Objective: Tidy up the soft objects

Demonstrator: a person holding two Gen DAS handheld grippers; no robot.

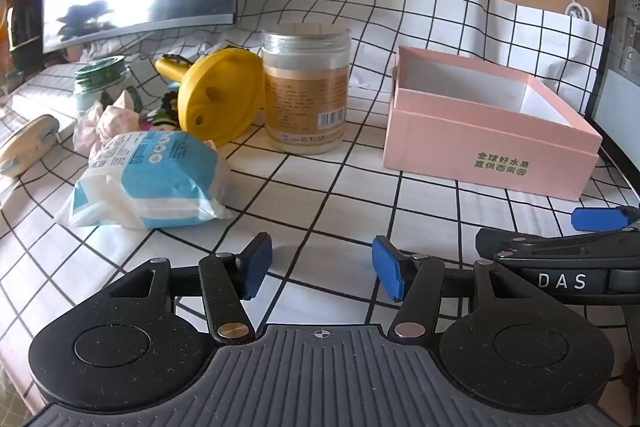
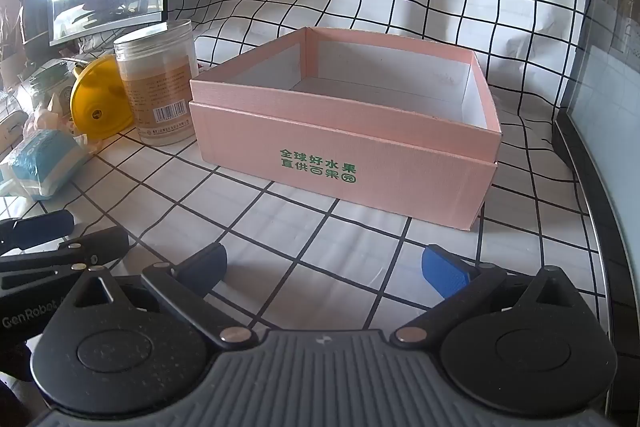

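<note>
**Nothing sorted yet: the box is empty and both tools are free**

The pink box stands on the checked counter and its white inside shows nothing at all, so the work looks to be at its very start. In the right wrist view the box lies at about 12 o'clock from the right tool, whose jaws stand fully apart with only bare counter between them.

The left tool is partly open and also holds nothing. From it, the soft blue-and-white tissue pack lies at about 10 o'clock, near but not touched. Behind the pack, at about 11 o'clock, is a crumpled pink soft thing, beside a yellow funnel-like thing and a clear jar.

What is left, in my judgement, is everything: the pack and the pink thing must go into the box, and the pack seems the easiest first pick for the left tool.
</note>
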